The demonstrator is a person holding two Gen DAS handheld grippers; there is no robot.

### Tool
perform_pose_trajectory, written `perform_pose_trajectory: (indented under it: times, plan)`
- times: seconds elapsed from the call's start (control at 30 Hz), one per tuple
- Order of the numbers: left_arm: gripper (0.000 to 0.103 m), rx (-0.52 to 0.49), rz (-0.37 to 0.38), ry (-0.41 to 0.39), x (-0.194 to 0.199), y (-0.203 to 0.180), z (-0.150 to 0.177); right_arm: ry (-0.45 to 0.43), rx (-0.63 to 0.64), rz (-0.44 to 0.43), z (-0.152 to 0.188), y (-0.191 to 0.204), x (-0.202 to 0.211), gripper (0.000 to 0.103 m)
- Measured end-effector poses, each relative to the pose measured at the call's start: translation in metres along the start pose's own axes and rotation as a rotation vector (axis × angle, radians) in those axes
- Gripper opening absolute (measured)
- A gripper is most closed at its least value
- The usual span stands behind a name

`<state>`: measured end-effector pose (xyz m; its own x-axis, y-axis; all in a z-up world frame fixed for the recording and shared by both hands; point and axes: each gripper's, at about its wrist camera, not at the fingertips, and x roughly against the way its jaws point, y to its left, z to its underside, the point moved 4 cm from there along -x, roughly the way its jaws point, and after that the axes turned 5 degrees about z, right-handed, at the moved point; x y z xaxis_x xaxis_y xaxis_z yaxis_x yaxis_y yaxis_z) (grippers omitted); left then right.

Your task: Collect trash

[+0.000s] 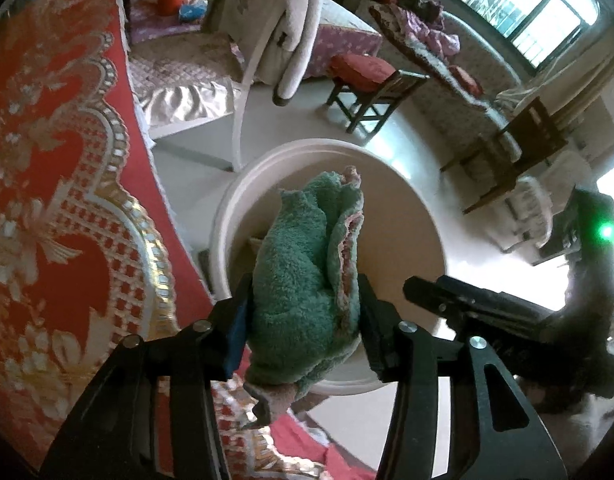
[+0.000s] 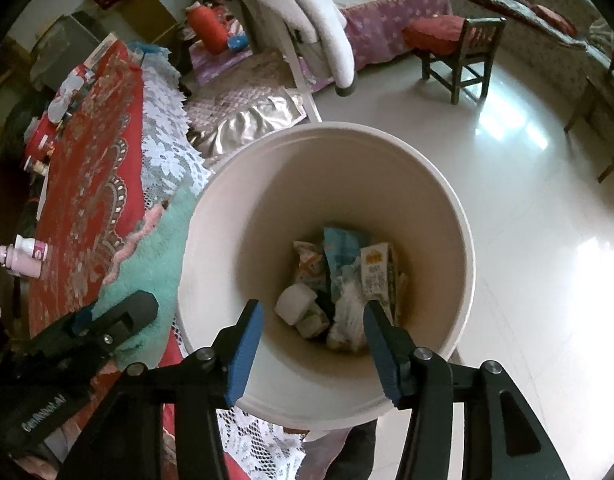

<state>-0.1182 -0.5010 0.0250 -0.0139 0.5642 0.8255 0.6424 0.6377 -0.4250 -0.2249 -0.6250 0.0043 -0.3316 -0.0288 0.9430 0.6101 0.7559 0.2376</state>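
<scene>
Green cloth [image 1: 303, 280] clamped in our left hand-held gripper [image 1: 303, 320], over bin [image 2: 463, 240]; right hand-held gripper [image 2: 313, 344] released, empty, above wrappers [image 2: 343, 276] already binned. We judge bottles [image 2: 25, 256] on bench [image 2: 91, 184] left.

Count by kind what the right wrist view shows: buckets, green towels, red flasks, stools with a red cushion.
Bucket: 1
Green towel: 1
Red flask: 1
Stool with a red cushion: 1
Total: 4
</scene>
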Motion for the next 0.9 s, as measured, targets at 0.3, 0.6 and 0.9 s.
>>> perform_pose_trajectory:
  times: [0.3,0.6,0.9]
  plan:
    - [0.06,-0.034,0.006,-0.028,0.008,-0.006,0.001,-0.019,-0.035,0.008,0.016,-0.01,0.008,0.063]
    - [0.06,-0.111,-0.15,-0.14,0.05,-0.008,0.009,-0.101,-0.025,0.005,0.03,0.005,0.032,0.064]
    - [0.06,-0.177,-0.146,-0.258,0.11,-0.011,0.02,-0.291,0.015,0.076,0.043,0.04,0.092,0.064]
